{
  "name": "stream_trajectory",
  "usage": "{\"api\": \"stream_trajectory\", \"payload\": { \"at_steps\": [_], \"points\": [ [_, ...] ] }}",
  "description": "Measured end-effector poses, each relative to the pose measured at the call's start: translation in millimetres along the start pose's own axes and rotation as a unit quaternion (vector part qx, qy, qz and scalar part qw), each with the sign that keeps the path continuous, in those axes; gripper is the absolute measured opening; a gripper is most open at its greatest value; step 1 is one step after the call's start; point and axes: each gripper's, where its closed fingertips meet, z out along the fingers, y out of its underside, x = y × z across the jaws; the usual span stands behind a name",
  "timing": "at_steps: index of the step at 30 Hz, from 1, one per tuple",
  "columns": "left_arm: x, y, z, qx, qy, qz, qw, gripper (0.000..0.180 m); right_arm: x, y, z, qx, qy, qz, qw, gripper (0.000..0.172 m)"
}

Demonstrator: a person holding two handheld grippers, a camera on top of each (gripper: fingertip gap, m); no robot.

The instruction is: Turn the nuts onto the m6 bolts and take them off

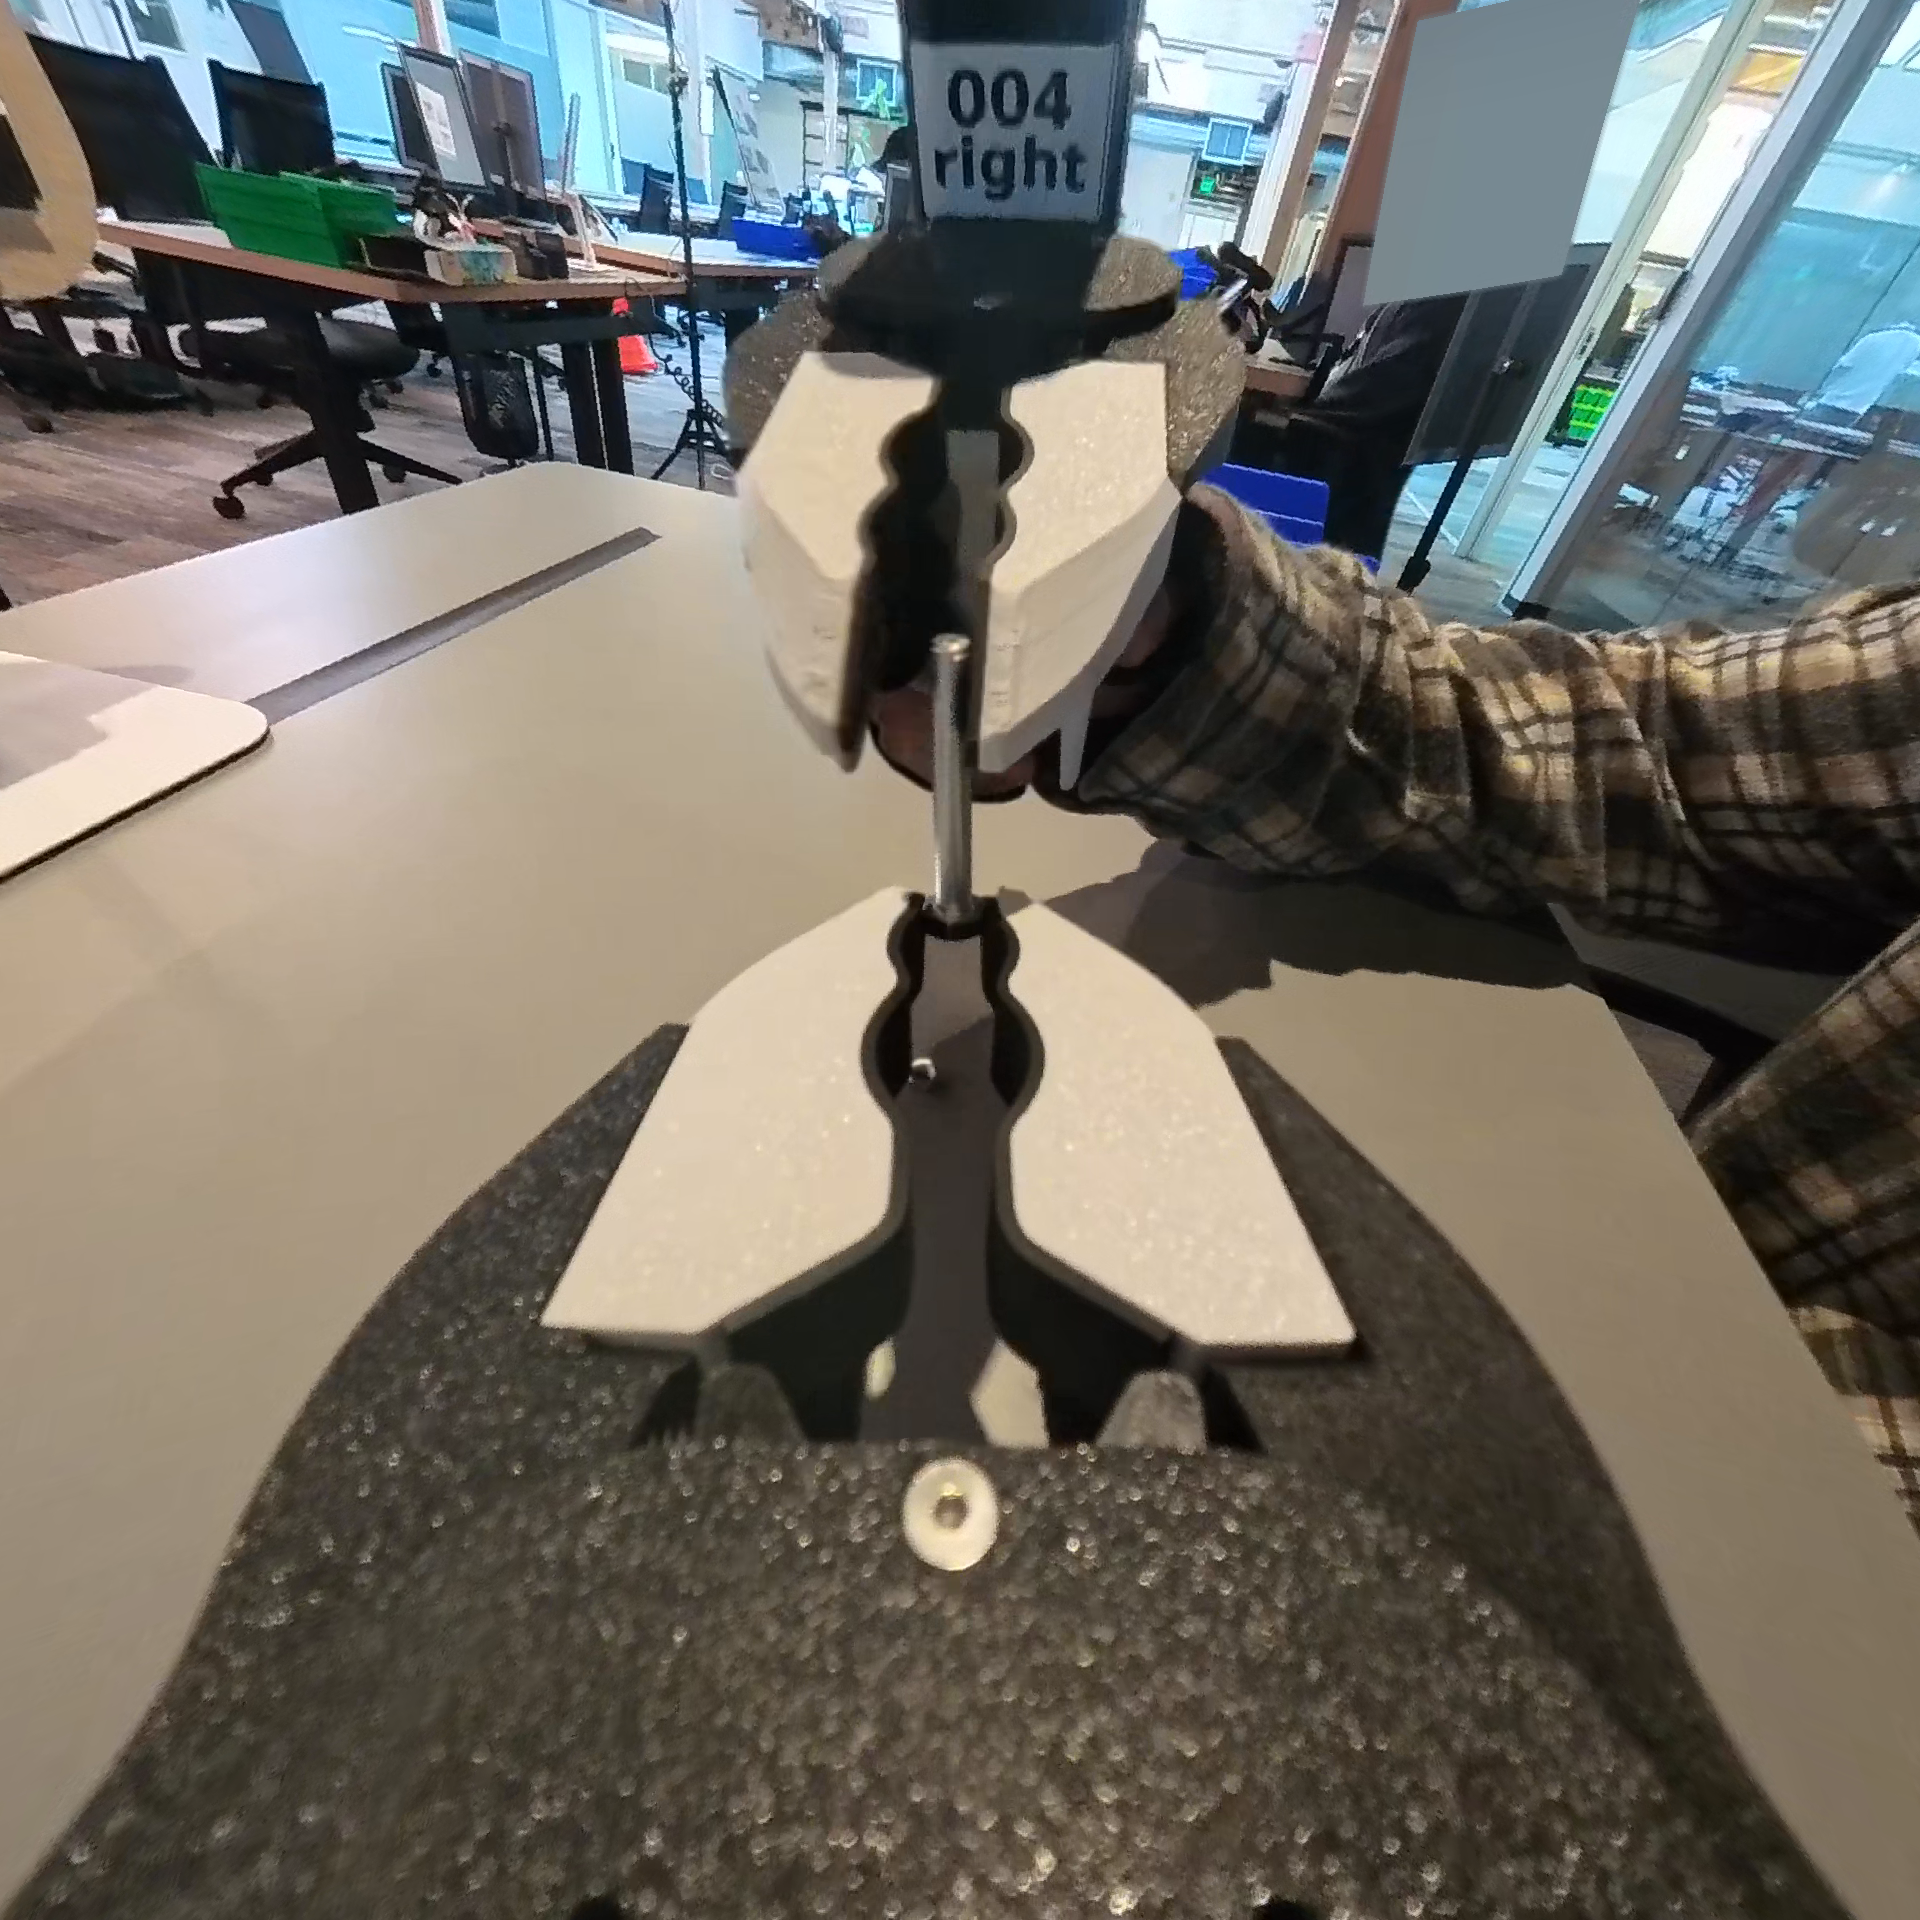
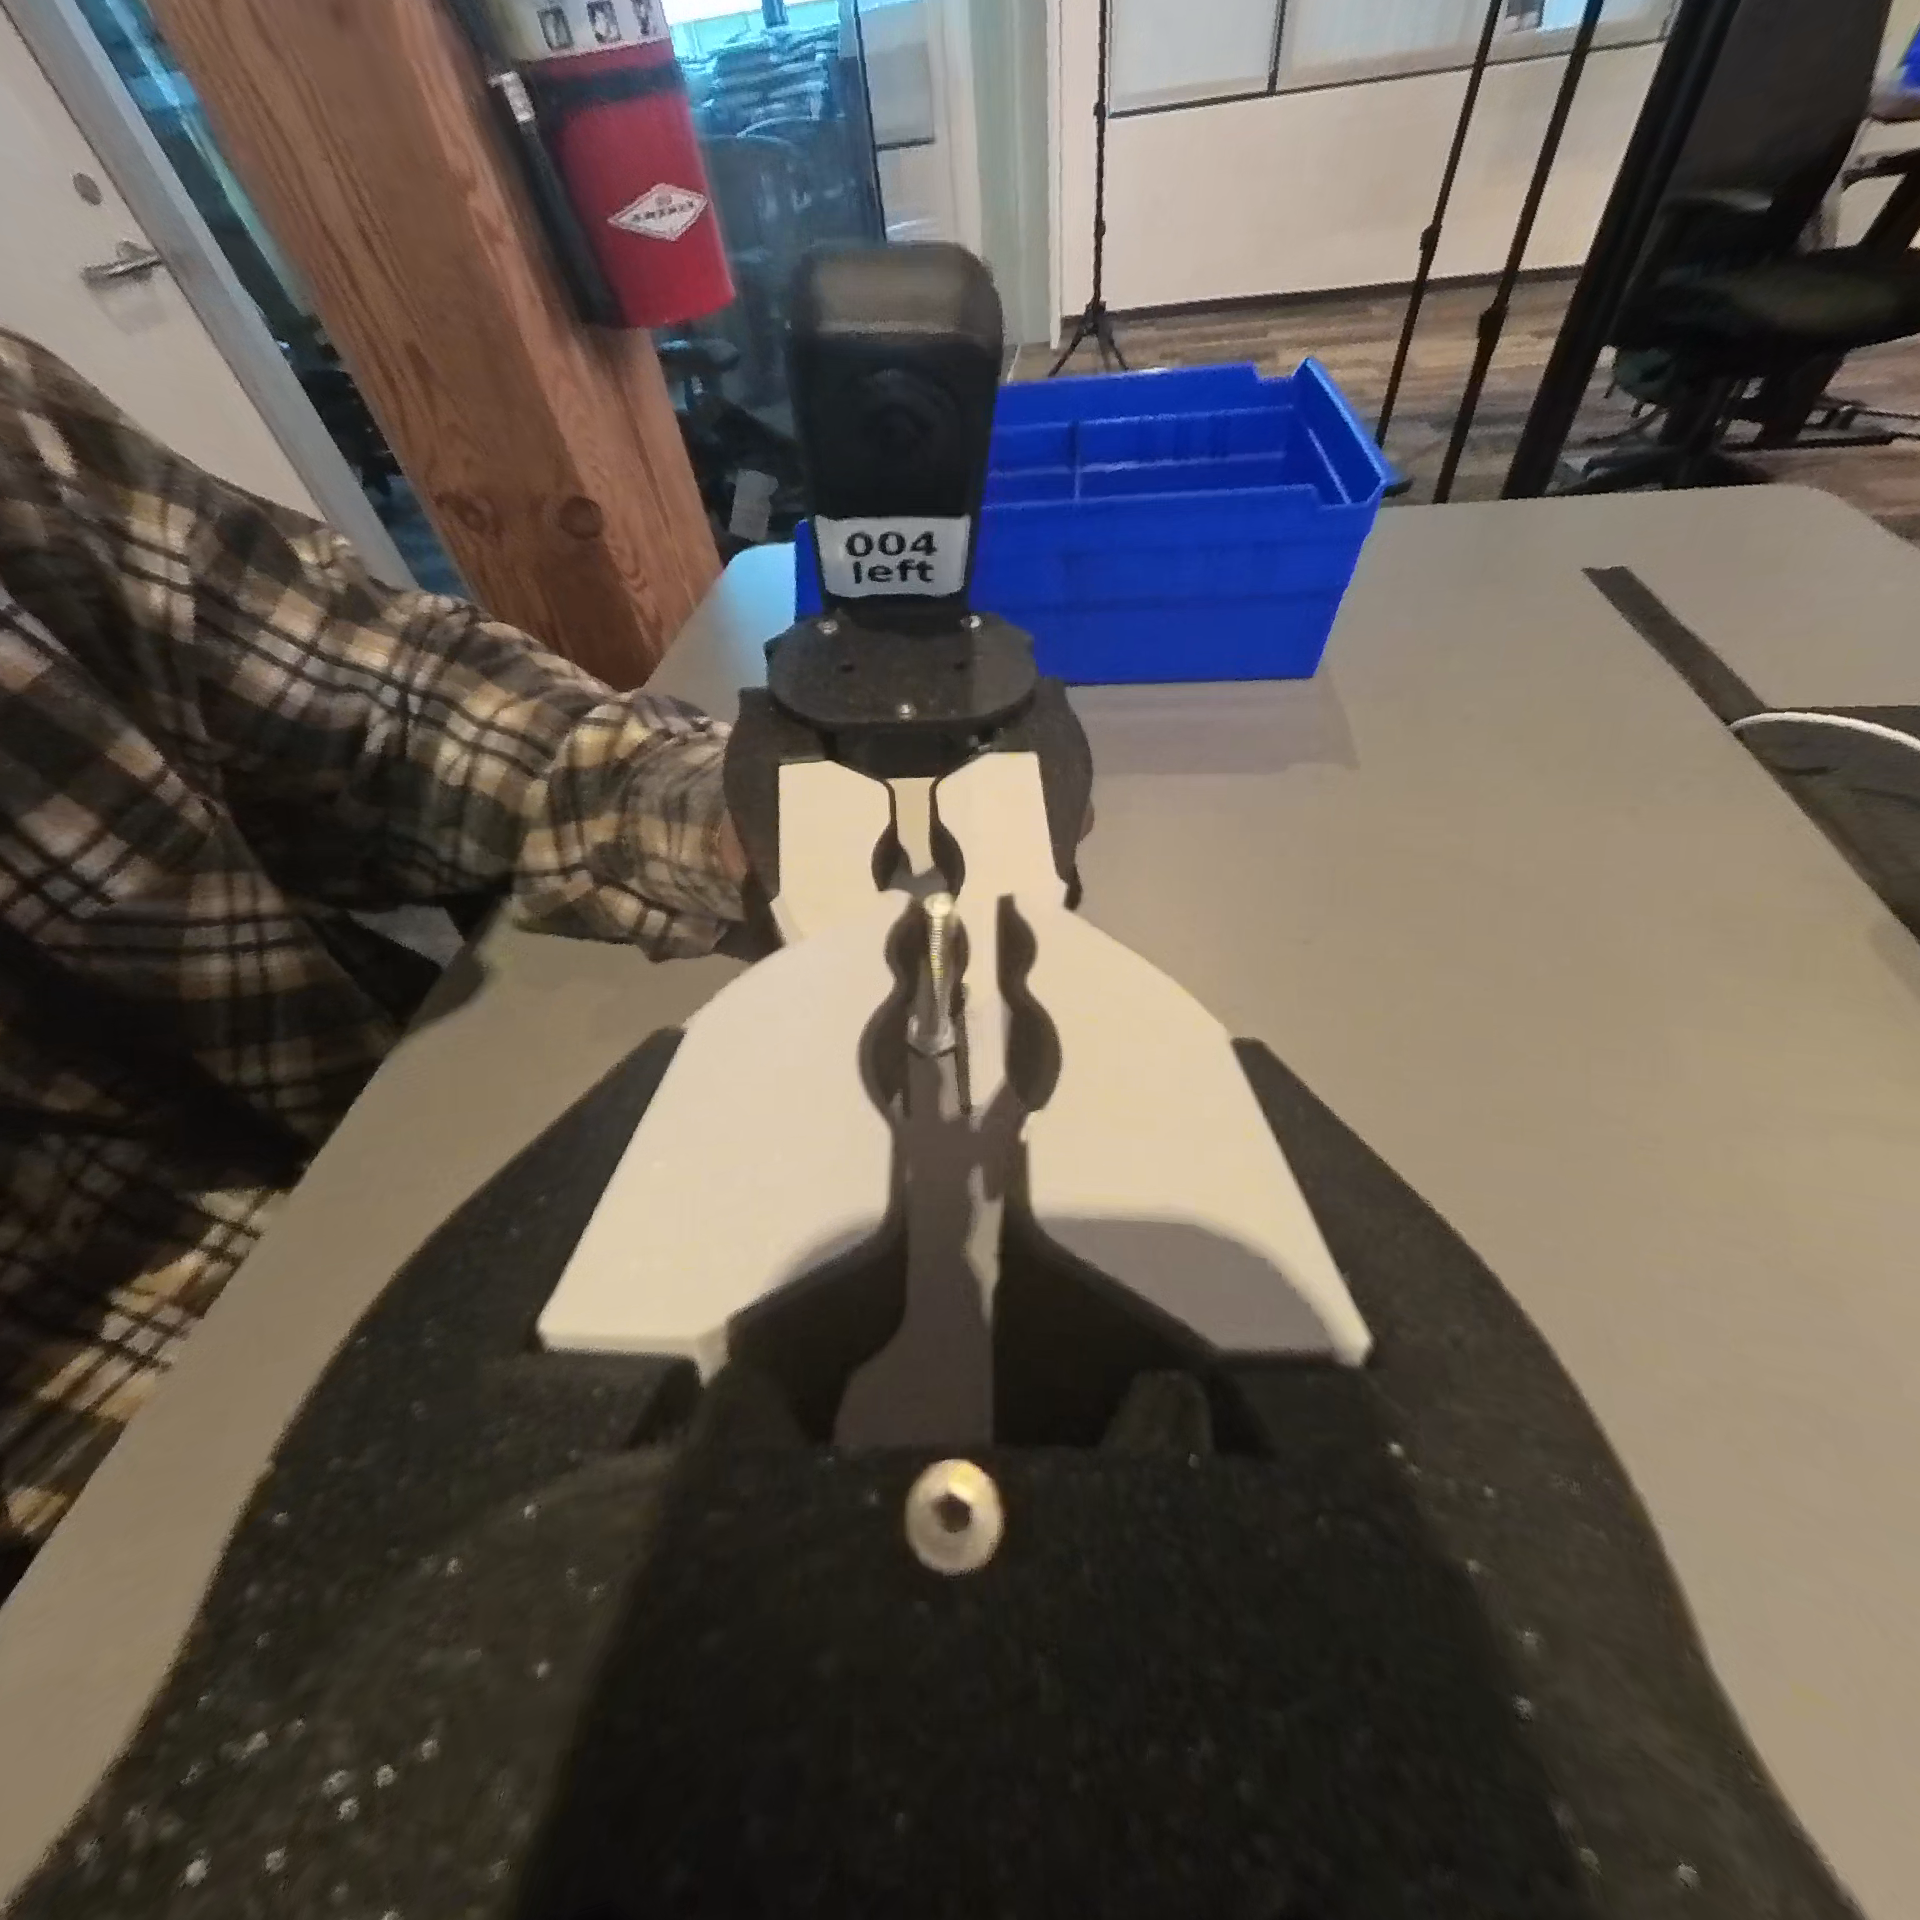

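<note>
White fingers, left gripper: clamped by the tips on a hex piece at one end of the bolt; nut or head, cannot tell.
Right gripper: fingers apart, set either side of the bolt's other end, with a clear gap on one side; not gripping.
Bolt position: held off the table, spanning between the two grippers.
Second hex piece: on the shank, deep between the right fingers.
Long axis: in line with both sets of fingers, pointing straight away from the left gripper into the right.
Step, as judged: between turns, the left gripper alone carrying the bolt.
Next move calls for: right fingers closing squarely on their end, then a twist about the bolt's axis while the left holds firm.
Surroundings: blue bin at the table's far edge.
</note>
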Motion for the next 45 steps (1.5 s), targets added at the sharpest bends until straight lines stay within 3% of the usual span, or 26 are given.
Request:
{"api": "stream_trajectory", "payload": {
  "at_steps": [7, 13, 19, 22, 26, 31, 39, 45],
  "points": [
    [-11, -12, -14, 0.027, -0.028, -0.004, 0.999, 0.010, 9, 4, -19, -0.012, 0.106, 0.010, 0.994, 0.039],
    [-37, -12, -34, 0.037, -0.073, -0.024, 0.996, 0.010, -1, 61, -47, -0.136, 0.207, 0.065, 0.967, 0.059],
    [-51, -8, -45, 0.015, -0.115, 0.013, 0.993, 0.010, -19, 100, -72, -0.325, 0.210, 0.035, 0.921, 0.053],
    [-54, -4, -46, -0.004, -0.125, 0.026, 0.992, 0.010, -18, 106, -82, -0.427, 0.184, -0.005, 0.885, 0.051],
    [-62, 7, -48, -0.035, -0.136, 0.040, 0.989, 0.010, -14, 109, -76, -0.509, 0.122, -0.038, 0.851, 0.045],
    [-65, 12, -49, -0.045, -0.136, 0.037, 0.989, 0.010, -6, 127, -51, -0.542, 0.060, -0.058, 0.836, 0.037],
    [-66, 12, -47, -0.044, -0.128, 0.029, 0.990, 0.010, 2, 144, -31, -0.467, 0.031, -0.040, 0.883, 0.023],
    [-65, 12, -46, -0.047, -0.129, 0.032, 0.990, 0.010, 5, 150, -29, -0.501, 0.010, -0.068, 0.863, 0.018]
  ]
}}
